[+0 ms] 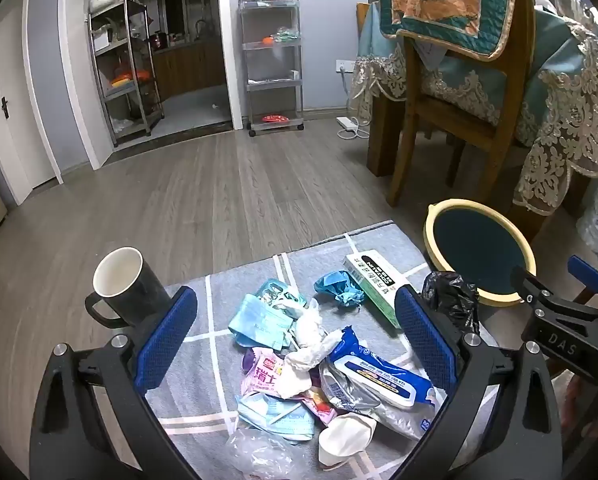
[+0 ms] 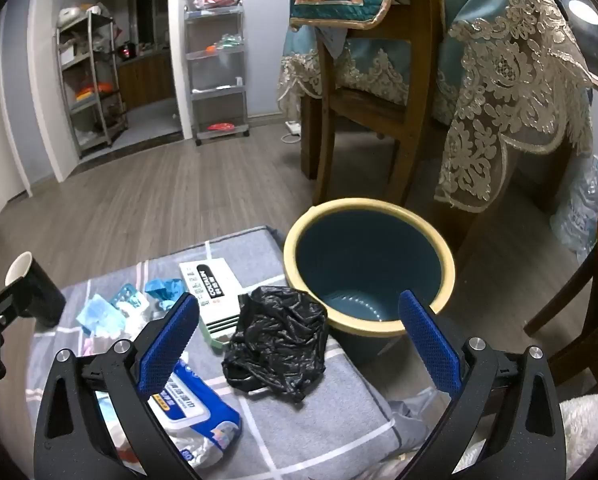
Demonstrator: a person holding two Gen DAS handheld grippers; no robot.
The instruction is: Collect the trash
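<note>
Left wrist view looks down on a grey mat (image 1: pixel 203 308) with white lines, which lies on the wooden floor (image 1: pixel 219 184). The left gripper (image 1: pixel 295 340) stands wide, nothing between its fingers. Under it lies the trash: blue masks (image 1: pixel 255 322), white tissues (image 1: pixel 311 336), a pink wrapper (image 1: pixel 265 376), a wipes pack (image 1: pixel 383 376) and a white cup mask (image 1: pixel 347 438). At 12 o'clock from the pile is a crumpled blue glove (image 1: pixel 339 286), and just beside it, at 1 o'clock, a white and green box (image 1: pixel 375 280). A black mug (image 1: pixel 127 284) stands upright at 10 o'clock, behind the left finger. The bin (image 1: pixel 479 256), dark inside with a yellow rim, stands at 2 o'clock off the mat corner.

Right wrist view shows the right gripper (image 2: pixel 299 344) also wide and holding nothing. A black bag (image 2: pixel 279 340) lies crumpled on the mat between its fingers, touching the bin (image 2: pixel 367 264) at its 8 o'clock side. The bin looks empty. A chair (image 2: pixel 379 112) and a lace cloth (image 2: pixel 511 92) are behind it.
</note>
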